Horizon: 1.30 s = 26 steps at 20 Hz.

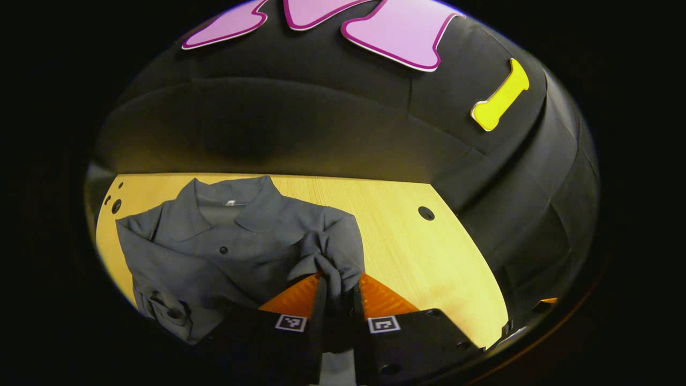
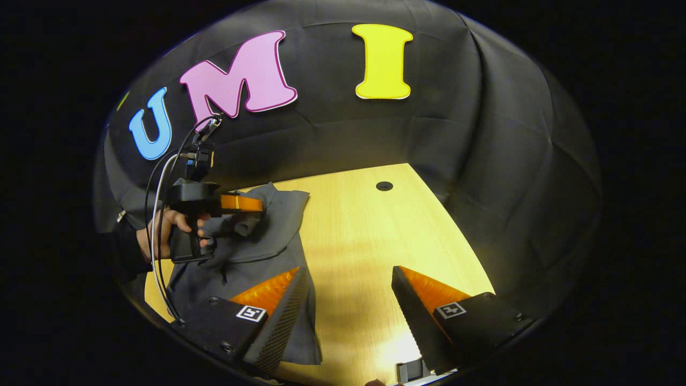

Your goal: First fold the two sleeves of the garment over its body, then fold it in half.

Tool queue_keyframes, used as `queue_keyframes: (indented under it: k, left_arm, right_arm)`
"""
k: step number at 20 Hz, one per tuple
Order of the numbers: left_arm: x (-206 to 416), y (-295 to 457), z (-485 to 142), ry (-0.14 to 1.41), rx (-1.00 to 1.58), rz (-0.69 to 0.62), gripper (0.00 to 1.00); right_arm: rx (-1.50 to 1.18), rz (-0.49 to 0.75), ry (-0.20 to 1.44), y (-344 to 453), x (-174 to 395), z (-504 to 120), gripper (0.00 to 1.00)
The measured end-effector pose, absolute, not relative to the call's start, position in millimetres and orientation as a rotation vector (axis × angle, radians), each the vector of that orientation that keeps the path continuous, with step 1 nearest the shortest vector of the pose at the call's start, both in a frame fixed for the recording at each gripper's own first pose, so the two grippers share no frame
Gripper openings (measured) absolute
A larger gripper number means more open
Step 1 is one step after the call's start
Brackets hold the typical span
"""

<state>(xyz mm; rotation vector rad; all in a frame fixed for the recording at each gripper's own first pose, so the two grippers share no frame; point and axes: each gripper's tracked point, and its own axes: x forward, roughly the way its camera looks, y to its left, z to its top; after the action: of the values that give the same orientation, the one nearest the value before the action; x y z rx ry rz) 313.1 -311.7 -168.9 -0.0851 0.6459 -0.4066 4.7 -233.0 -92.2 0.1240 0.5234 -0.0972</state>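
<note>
A grey collared garment [image 1: 225, 252] lies spread on the wooden table [image 1: 429, 257], collar toward the far wall. My left gripper [image 1: 338, 280] is shut on a bunched sleeve [image 1: 329, 257], held lifted over the garment's body. The opposite sleeve [image 1: 161, 308] lies crumpled at the near left. In the right gripper view the garment [image 2: 257, 241] lies to the left, and the left gripper [image 2: 252, 212], held by a hand [image 2: 161, 230], pinches the sleeve above it. My right gripper [image 2: 348, 279] is open over bare table beside the garment's edge, nothing between its fingers.
Black cloth walls close in the table at the back and right. Round holes [image 1: 426, 213] [image 2: 383, 186] sit in the tabletop. Bare wood stretches to the right of the garment. Cables [image 2: 155, 214] hang from the left gripper.
</note>
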Motion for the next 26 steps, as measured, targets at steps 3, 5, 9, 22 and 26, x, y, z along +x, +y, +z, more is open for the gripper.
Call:
queue_keyframes:
  k: [3,5,9,22,26]
  left_arm:
    - [305,-304,-159,0.631,-0.122,-0.427,0.6]
    - [301,-280,-153,0.605,-0.084,-0.387,0.94]
    - [273,-224,-152,0.576,0.021,-0.356,0.96]
    - [56,60,-251,0.726,0.034,-0.02,0.96]
    - [17,81,-278,0.775,0.01,0.017,0.96]
  right_arm:
    - [0.132,-0.083,0.527,-222,6,-94,0.99]
    - [0.131,-0.071,0.533,-212,6,-96,0.99]
    - [0.146,-0.028,0.569,-179,6,-105,0.99]
    - [0.09,-0.029,0.89,-98,-51,-233,0.99]
    - [0.094,-0.09,0.942,-108,-64,-253,0.99]
